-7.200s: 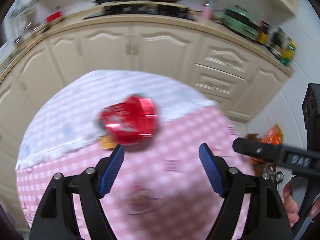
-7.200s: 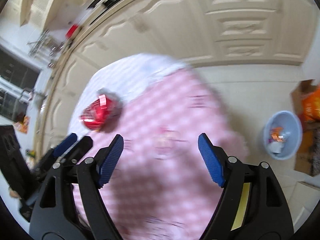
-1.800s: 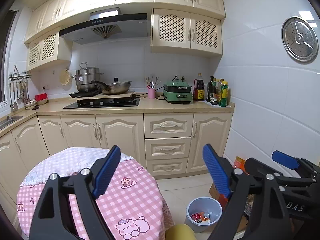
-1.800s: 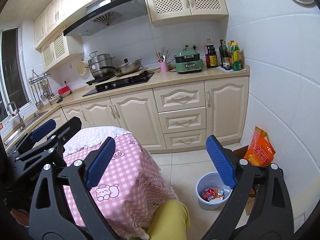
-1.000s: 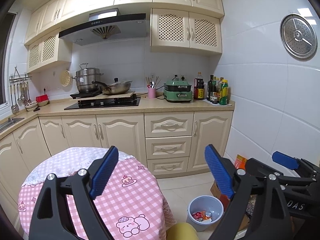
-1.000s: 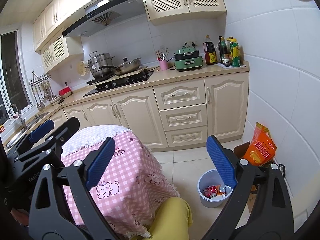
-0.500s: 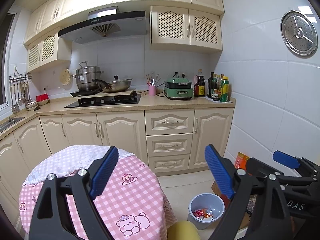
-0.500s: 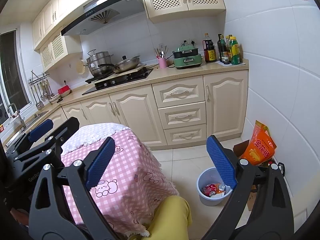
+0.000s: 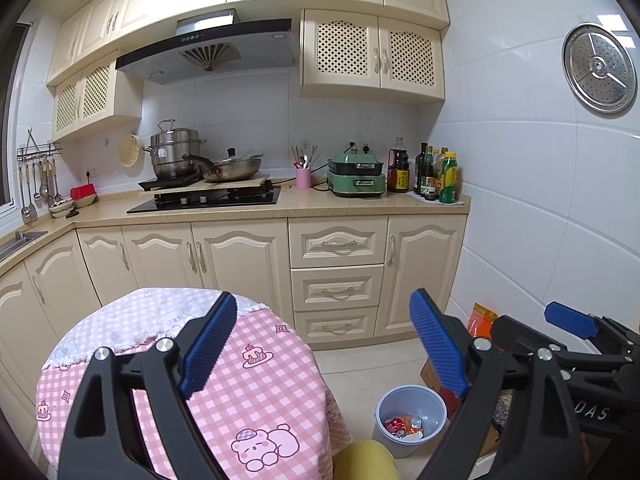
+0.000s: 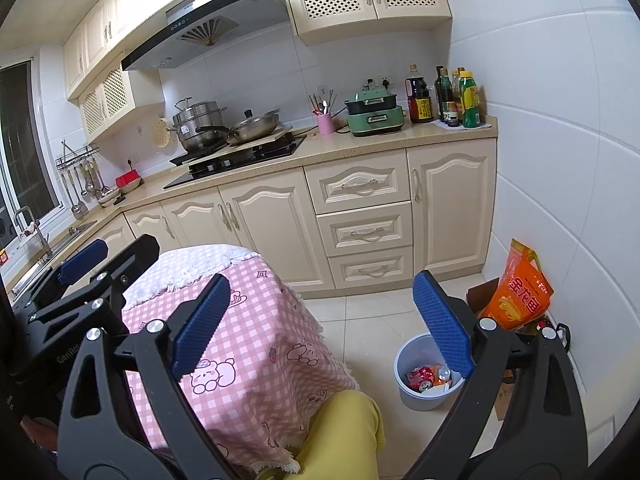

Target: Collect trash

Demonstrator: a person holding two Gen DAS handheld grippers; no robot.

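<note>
Now your left claw (image 9: 320,344) and right claw (image 10: 322,326) both stand spread wide and carry nothing, raised well back from the pink checked surface (image 9: 256,396). The red crushed can you were closing on seconds ago is gone from that cloth; red trash (image 10: 420,378) lies in the grey bin (image 10: 404,354) on the floor beside it. Judgement: collection looks complete; no litter shows on the cloth.

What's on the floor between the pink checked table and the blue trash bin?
Only bare pale floor tiles lie between the pink checked tablecloth and the light blue plastic trash bin; the right wrist view shows this best.
</note>
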